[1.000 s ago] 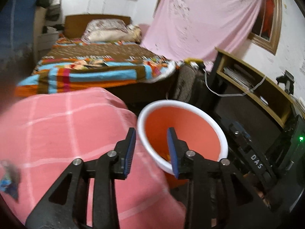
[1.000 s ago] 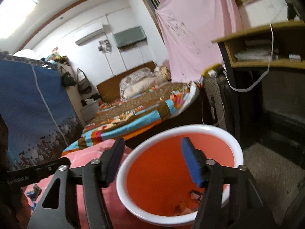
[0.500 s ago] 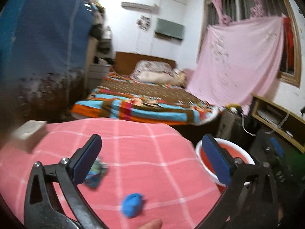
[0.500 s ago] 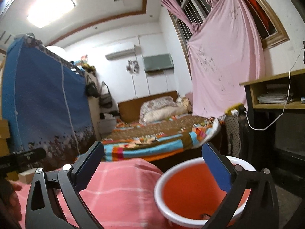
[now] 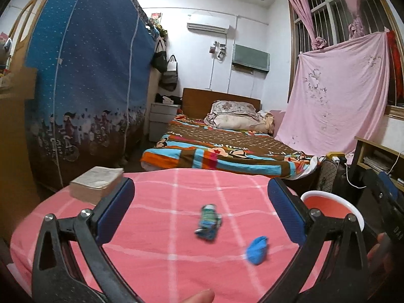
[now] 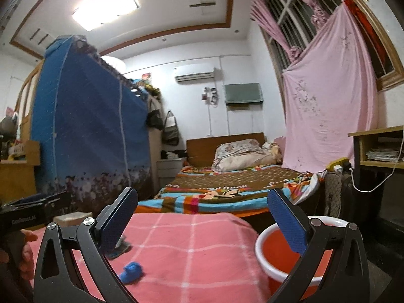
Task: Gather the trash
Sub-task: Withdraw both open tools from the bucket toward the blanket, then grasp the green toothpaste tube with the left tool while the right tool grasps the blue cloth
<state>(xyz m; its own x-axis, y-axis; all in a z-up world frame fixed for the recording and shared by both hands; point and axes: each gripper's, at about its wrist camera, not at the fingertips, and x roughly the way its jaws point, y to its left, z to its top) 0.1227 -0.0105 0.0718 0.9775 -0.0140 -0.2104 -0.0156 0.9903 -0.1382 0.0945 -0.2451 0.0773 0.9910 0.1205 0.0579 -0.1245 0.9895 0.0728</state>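
A crumpled blue-green wrapper (image 5: 208, 222) and a blue crumpled ball (image 5: 257, 249) lie on the pink checked tablecloth (image 5: 161, 227). My left gripper (image 5: 199, 212) is open wide and empty above the cloth, with the wrapper between its fingers in view. An orange bin with a white rim (image 5: 330, 205) stands at the table's right edge. In the right wrist view my right gripper (image 6: 202, 224) is open wide and empty, with the blue ball (image 6: 131, 272) low left, the wrapper (image 6: 118, 248) partly behind the left finger, and the bin (image 6: 282, 250) lower right.
A thick book (image 5: 97, 183) lies at the table's far left corner. A bed with a striped blanket (image 5: 227, 151) is beyond the table. A blue fabric wardrobe (image 5: 83, 96) stands left, a wooden shelf unit (image 5: 378, 156) right. The left gripper's handle (image 6: 32, 214) shows at the right view's left edge.
Both grippers have opened wide and swung up and left, away from the bin toward the table. The wrapper and blue ball have come into view.
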